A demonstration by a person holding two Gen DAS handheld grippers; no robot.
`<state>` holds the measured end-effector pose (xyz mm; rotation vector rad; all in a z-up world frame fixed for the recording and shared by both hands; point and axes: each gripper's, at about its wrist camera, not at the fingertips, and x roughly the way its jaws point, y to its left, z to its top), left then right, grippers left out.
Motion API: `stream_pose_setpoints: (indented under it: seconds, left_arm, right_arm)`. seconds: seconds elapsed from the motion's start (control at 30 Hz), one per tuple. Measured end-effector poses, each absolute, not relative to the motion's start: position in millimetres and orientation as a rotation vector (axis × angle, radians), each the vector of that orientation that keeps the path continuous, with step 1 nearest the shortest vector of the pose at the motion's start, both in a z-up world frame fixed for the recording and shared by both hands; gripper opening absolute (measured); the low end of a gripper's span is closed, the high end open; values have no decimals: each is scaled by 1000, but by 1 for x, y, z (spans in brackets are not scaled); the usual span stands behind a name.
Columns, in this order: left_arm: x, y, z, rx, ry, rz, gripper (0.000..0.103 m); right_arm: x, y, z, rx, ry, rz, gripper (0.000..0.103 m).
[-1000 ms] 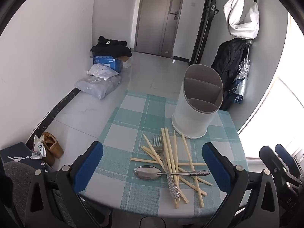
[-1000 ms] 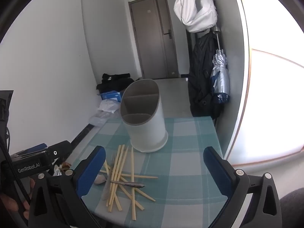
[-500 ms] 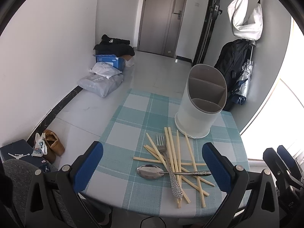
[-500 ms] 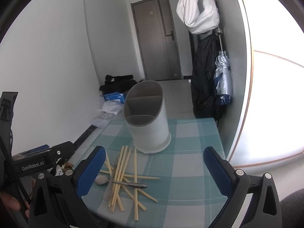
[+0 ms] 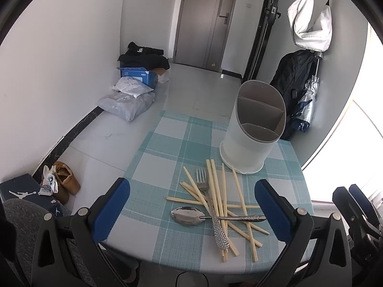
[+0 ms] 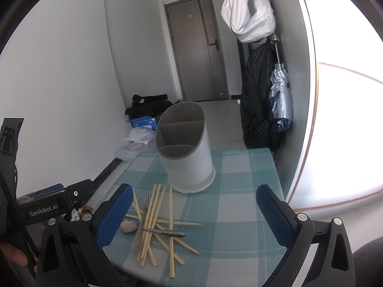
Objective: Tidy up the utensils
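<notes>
A pile of several wooden chopsticks (image 5: 221, 198), a metal fork (image 5: 210, 205) and a metal spoon (image 5: 191, 216) lies on a small table with a teal checked cloth (image 5: 167, 148). A white oval utensil holder (image 5: 253, 129) with three empty compartments stands upright just beyond the pile. My left gripper (image 5: 191, 208) is open and empty, hovering above the pile. My right gripper (image 6: 194, 212) is open and empty, above the table's near edge; the pile (image 6: 158, 220) lies by its left finger and the holder (image 6: 186, 148) stands ahead.
The table's front edge (image 5: 191, 266) is rounded and close. Bags, a blue box (image 5: 136, 74) and black clothes lie on the floor at the left wall. Shoes (image 5: 64, 181) sit below left. A black coat and a folded umbrella (image 6: 280, 100) hang at the right.
Both grippers have drawn slightly back and up, so the table and pile sit a little farther away. Nothing on the table has moved.
</notes>
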<state>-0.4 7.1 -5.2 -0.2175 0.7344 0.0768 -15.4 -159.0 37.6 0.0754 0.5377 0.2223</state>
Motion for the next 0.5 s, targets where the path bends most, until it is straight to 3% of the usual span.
stream_pose_setpoints:
  seconds: [0.5]
  left_arm:
    - [0,6,-3,-237,735,55,102]
  right_arm:
    - [-15,-158,36,90,543,219,103]
